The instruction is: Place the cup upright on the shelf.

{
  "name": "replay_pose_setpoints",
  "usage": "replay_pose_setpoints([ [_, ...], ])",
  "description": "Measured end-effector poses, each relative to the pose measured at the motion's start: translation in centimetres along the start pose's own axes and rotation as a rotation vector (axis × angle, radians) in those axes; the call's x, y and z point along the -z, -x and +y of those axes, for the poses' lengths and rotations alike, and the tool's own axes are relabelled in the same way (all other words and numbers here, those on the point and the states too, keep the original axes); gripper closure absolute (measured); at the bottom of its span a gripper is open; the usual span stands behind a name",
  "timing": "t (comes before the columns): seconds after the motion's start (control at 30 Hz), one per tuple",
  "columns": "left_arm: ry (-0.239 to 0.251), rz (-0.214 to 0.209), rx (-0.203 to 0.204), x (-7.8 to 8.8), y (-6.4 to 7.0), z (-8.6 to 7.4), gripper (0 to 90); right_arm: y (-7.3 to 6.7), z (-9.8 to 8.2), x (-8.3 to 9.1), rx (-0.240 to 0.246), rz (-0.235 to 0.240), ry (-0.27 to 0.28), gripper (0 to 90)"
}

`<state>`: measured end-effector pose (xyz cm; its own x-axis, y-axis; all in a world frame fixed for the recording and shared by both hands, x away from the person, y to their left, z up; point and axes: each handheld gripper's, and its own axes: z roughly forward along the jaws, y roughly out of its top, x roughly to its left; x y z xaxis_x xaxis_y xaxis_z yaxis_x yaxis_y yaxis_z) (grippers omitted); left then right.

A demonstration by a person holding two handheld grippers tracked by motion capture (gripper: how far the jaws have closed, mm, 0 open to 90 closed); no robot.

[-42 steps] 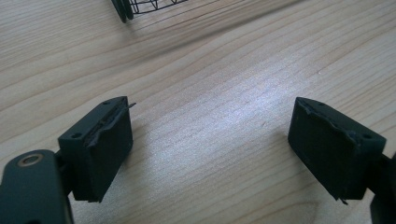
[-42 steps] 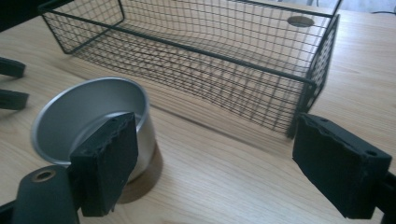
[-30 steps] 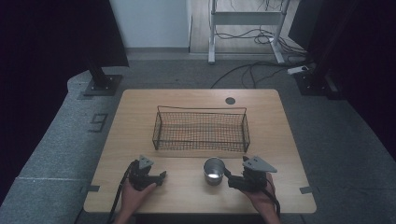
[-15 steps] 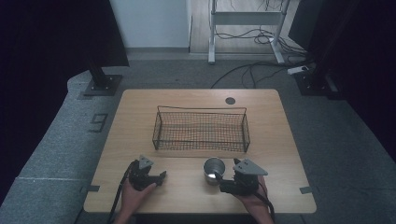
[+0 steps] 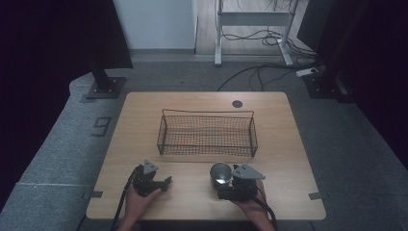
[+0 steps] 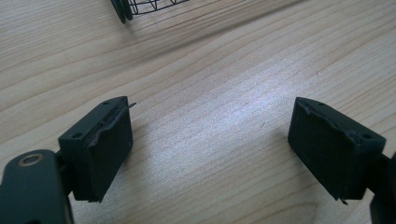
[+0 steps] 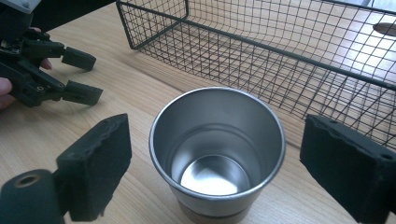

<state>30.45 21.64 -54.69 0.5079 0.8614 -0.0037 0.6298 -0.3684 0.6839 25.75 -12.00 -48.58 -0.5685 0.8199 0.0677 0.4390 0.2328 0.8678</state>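
1. Seen from the high view, one steel cup (image 5: 221, 174) stands upright on the near part of the table (image 5: 288, 144), mouth up, so its long axis runs straight up. The right gripper (image 5: 230, 182) sits just right of and slightly nearer than the cup, nearly against it, so the cup lies to its left and a little farther. The left gripper (image 5: 166, 182) rests well apart, at the near left, so the right hand is by far the closer one. One wire basket (image 5: 207, 134) stands just beyond the cup, toward the table's middle, with nothing in it. Count: one cup, one basket, two grippers.

2. Along the left gripper view, its jaws stand wide with only bare table (image 6: 224, 93) between them; a corner of the basket (image 6: 140, 7) shows at the far edge. Nothing is held.

3. From the right gripper view, the cup (image 7: 217, 149) stands between the two jaws, straight ahead and close. The jaws have just been opening, and now stand wider than the cup's rim, with a gap on each side, so the pads do not press it. The basket (image 7: 280, 51) rises right behind the cup. The left gripper (image 7: 81, 74) shows far off at the left, jaws parted. I judge that closing on the cup wants only a slight push forward.
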Motion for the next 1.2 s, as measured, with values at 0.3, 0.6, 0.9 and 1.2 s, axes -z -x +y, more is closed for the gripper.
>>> replay_pose_setpoints([
  [0.3,0.0,0.0,0.001,0.0,0.0,0.0,13.9,-0.2,-0.3,-1.4,-0.005,-0.004,-0.015,3.7],
  [0.6,0.0,0.001,0.0,-0.1,0.1,0.1,14.0,-0.2,-0.4,-2.8,0.016,-0.036,-0.033,0.2],
  [0.9,0.001,0.0,0.0,-0.1,0.1,0.1,14.1,-0.5,-0.9,-4.3,0.02,-0.028,-0.073,0.6],
  [1.2,0.001,0.0,0.0,-0.1,0.1,0.1,14.2,-0.5,-1.2,-4.5,0.045,-0.064,-0.079,13.1],
])
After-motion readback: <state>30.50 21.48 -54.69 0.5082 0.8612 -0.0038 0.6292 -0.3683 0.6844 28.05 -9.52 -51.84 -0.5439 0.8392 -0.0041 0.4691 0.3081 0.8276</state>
